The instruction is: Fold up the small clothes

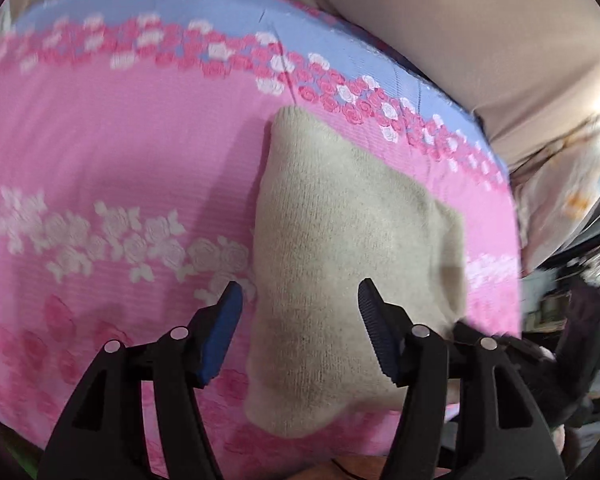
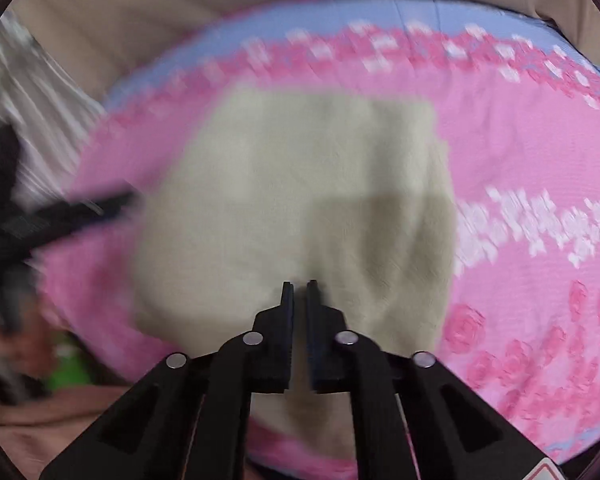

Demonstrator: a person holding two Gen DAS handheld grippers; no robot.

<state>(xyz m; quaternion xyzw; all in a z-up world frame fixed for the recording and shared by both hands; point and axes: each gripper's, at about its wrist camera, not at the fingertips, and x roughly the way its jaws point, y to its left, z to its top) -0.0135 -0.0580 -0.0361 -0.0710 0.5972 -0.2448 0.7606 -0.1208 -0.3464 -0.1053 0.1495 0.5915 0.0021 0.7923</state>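
In the left wrist view, the pink flowered cloth (image 1: 100,168) fills the left side, with a band of white roses running across it and a blue strip along its far edge. The left tongs (image 1: 300,300) hang above it with their jaws apart and nothing between the pads; one blue finger (image 1: 224,332) is over bare pink cloth and the other is over the beige knitted garment (image 1: 332,264). That garment lies flat on the pink cloth, toward its right edge, with a narrow rounded end pointing to the far side and a wider part near the camera. Beyond the far edge a tan fabric surface (image 1: 480,32) shows

In the right wrist view, a blurred black shape at the left edge looks like the other tool, though the smear makes it hard to be sure. Right of it the beige knitted garment (image 2: 300,200) sits in the middle of the pink flowered cloth (image 2: 520,152), nearer the cloth's left edge. The right tongs (image 2: 299,286) are closed, their tips together and down on the garment's near part; whether a pinch of fabric sits between them cannot be told. Rose bands lie to the right
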